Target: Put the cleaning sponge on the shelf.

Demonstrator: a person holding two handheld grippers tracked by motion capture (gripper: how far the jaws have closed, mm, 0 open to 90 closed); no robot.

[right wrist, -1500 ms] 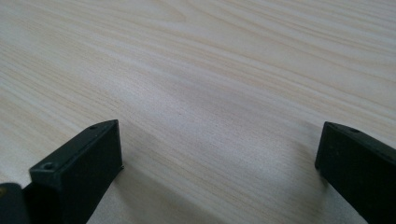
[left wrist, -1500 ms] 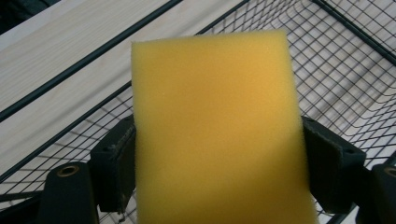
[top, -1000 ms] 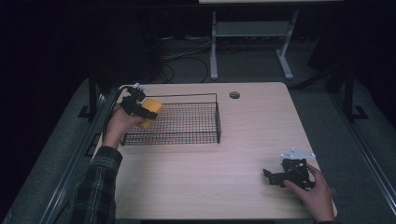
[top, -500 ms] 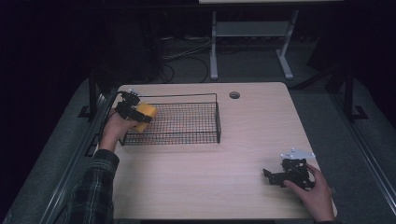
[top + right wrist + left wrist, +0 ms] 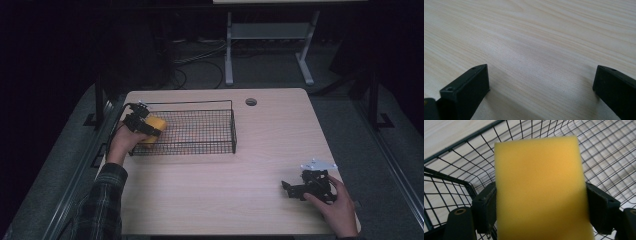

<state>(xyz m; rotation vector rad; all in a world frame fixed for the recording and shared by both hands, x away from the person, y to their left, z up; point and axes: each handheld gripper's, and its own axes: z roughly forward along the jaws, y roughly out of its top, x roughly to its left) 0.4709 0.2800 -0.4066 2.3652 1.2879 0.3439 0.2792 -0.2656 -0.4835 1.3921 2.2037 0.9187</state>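
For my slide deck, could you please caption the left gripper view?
Left tongs clamp a yellow sponge above the floor of a black wire basket.

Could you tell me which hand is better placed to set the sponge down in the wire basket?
Left. The left gripper is shut on the sponge at the basket's left end. The right gripper rests open on the table near its front right corner, well away from the basket.
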